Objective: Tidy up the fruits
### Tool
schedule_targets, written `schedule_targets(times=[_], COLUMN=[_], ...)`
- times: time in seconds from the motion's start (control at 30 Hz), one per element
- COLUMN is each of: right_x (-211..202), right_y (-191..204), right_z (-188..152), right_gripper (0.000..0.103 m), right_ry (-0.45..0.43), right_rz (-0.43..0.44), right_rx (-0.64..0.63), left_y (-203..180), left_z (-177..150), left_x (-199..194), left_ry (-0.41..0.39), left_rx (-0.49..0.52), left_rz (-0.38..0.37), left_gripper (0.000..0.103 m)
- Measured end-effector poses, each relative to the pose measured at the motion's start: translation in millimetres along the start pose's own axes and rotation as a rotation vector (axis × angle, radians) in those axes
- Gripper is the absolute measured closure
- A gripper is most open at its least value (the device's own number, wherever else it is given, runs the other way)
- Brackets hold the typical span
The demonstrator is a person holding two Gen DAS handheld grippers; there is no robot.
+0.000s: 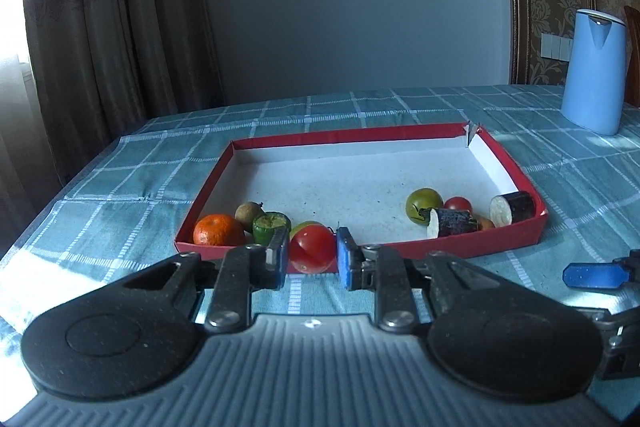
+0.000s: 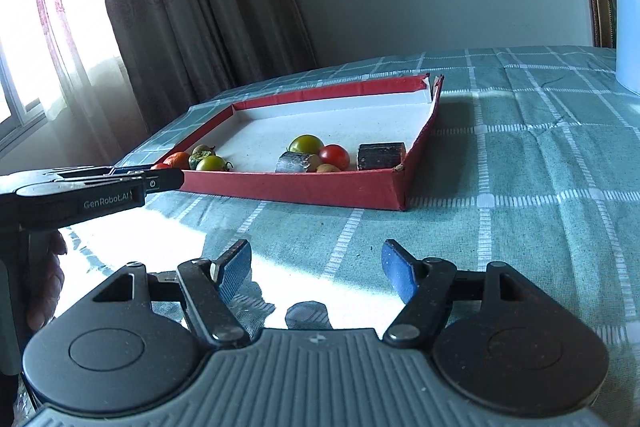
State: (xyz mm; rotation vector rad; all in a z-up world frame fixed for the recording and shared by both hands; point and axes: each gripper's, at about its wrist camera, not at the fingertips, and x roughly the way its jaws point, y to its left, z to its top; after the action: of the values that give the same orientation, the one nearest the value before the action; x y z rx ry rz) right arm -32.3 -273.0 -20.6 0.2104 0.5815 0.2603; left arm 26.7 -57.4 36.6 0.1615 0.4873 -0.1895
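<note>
The counter [image 1: 400,107] wore a teal checked cloth, and on it sat the red tray [image 1: 516,167] with its white floor. A pale blue kettle [image 1: 592,71] stood beyond its far right corner. My left gripper [image 1: 312,254] pinched a red tomato [image 1: 311,253] at the tray's near wall (just above it, as far as I could tell). My right gripper [image 2: 316,267] hung spread over bare cloth, holding nothing. An orange [image 1: 218,230] lay in the tray's near left corner.
</note>
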Motion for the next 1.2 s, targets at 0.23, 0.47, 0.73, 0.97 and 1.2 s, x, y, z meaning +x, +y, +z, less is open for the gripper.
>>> schedule_targets(times=[0.23,0.47,0.73,0.97,1.2], right_x=[2.0,2.8,2.2,2.5,2.2], right_y=[-2.4,-2.9,-1.7,-2.3,-3.7], right_z=[-0.2,-0.3,-0.5,0.0,0.7], right_gripper=[0.031,0.031,0.029,0.028,0.022], right_ry=[0.012,0.018,0.019,0.019,0.014], right_rz=[0.000,0.001,0.000,0.000,-0.008], right_rx=[0.014,0.012,0.008,0.012,0.022], left_y=[14.7,17.8,10.8,9.9,0.6], left_z=[31.2,33.6,26.3,22.7,20.1], left_x=[54.8,89.2,110.4,110.1,90.4], left_ry=[0.065,0.108,0.139,0.121,0.084], left_rx=[-0.099,-0.118,-0.091,-0.076,-0.046], left_rz=[0.052,0.062,0.074,0.082,0.067], left_gripper=[0.079,0.080,0.079,0.077,0.044])
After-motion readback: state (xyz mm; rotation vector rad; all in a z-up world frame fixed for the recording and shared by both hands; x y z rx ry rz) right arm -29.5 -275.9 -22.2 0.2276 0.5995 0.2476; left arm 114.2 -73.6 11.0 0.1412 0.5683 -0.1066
